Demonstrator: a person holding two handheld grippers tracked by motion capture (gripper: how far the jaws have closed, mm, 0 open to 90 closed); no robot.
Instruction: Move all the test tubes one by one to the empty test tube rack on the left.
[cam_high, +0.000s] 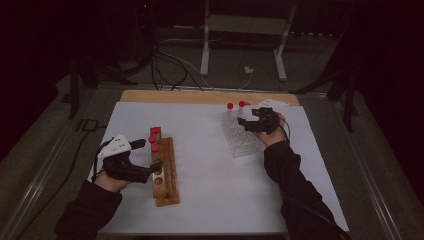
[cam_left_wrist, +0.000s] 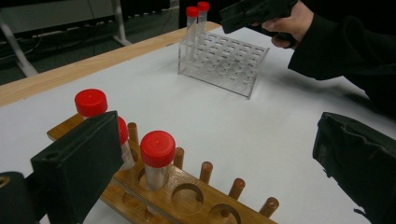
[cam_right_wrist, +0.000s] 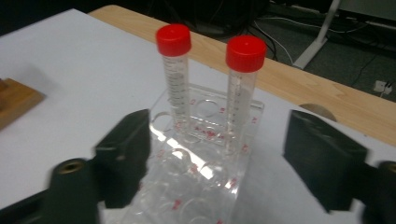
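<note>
Both grippers stand with jaws apart and nothing clamped. Left gripper (cam_high: 142, 155) sits at the wooden rack (cam_high: 165, 172), its jaws either side of the rack's near end, where three red-capped tubes (cam_left_wrist: 157, 156) stand upright in their holes. Right gripper (cam_high: 250, 121) hangs over the clear plastic rack (cam_high: 240, 137), jaws spread; two red-capped tubes (cam_right_wrist: 173, 70) stand upright at that rack's far end, on the white table sheet (cam_high: 210, 165).

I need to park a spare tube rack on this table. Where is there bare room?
The white sheet is bare between the wooden tube rack and the clear plastic tube rack, and along its near edge. It is crowded around both racks, where hands work.
</note>
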